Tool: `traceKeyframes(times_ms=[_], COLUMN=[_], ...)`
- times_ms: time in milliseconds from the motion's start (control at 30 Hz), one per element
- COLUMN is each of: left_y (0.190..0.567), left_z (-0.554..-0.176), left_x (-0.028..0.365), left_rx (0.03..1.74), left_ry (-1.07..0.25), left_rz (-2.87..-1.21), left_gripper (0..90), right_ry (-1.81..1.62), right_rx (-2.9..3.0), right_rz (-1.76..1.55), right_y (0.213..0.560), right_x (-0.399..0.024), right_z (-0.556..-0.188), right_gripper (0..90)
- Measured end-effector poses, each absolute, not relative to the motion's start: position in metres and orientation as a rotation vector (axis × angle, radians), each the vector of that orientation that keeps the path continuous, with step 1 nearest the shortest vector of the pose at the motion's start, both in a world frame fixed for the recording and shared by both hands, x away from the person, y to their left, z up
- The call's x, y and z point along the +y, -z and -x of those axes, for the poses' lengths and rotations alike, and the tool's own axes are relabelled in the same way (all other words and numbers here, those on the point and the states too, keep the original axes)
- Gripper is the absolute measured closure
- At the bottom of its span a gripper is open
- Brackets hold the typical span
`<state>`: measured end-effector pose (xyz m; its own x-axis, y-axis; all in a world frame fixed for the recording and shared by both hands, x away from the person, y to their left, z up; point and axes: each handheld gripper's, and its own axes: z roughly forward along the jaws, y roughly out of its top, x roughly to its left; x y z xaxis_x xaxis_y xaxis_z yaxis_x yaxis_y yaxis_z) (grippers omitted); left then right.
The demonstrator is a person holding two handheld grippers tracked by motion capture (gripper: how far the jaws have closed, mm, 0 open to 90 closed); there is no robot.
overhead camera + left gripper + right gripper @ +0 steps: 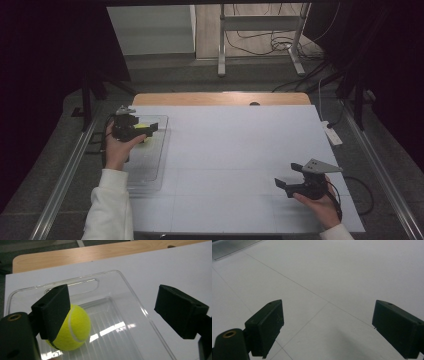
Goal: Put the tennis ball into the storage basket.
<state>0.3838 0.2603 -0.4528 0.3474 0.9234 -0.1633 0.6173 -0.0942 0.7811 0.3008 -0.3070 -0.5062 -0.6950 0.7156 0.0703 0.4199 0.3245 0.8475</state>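
A yellow tennis ball (75,327) lies inside a clear plastic tray (130,290) at the table's left; in the high view the ball (143,127) peeks out beside the jaws. My left gripper (145,128) hovers over the tray (157,165), held by a hand in a white sleeve. Its jaws stand wide apart in the left gripper view (112,315), the ball next to the left jaw and partly hidden by it. My right gripper (290,181) is low at the table's right front, open over bare white surface (327,322).
The white tabletop (235,150) sits on a wooden table whose far edge (220,98) shows beyond it. A white power strip (331,134) lies off the right edge. Metal rails run along both sides; a metal stand (260,35) and cables are on the floor behind.
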Motion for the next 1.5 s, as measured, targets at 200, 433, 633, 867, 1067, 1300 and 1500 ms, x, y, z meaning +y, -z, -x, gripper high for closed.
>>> traceKeyframes(times_ms=[200, 433, 633, 867, 1067, 1300, 1500], left_y=[0.448, 0.446, 0.452, 0.458, 0.460, 0.464, 0.475], left_z=[-0.375, -0.363, -0.351, -0.331, -0.310, -0.290, -0.277], left_x=[0.249, 0.238, 0.234, 0.229, 0.227, 0.227, 0.227], left_rx=[1.299, 1.247, 1.223, 1.153, 1.099, 1.084, 1.096], left_ry=[-0.426, -0.400, -0.368, -0.385, -0.366, -0.340, -0.342], left_rz=[-1.804, -1.822, -1.849, -1.851, -1.838, -1.809, -1.822], left_gripper=[14.2, 14.1, 13.9, 13.4, 13.1, 12.9, 12.6], right_ry=[-1.323, -1.324, -1.325, -1.321, -1.315, -1.315, -1.322], right_rx=[2.271, 2.268, 2.264, 2.258, 2.258, 2.257, 2.252], right_rz=[-1.026, -1.035, -1.041, -1.041, -1.029, -1.018, -1.016], right_y=[0.506, 0.507, 0.507, 0.506, 0.504, 0.502, 0.501], right_x=[-0.310, -0.313, -0.315, -0.316, -0.313, -0.312, -0.312], right_z=[-0.301, -0.299, -0.297, -0.295, -0.293, -0.291, -0.290], right_gripper=[10.5, 10.6, 10.6, 10.6, 10.6, 10.6, 10.6])
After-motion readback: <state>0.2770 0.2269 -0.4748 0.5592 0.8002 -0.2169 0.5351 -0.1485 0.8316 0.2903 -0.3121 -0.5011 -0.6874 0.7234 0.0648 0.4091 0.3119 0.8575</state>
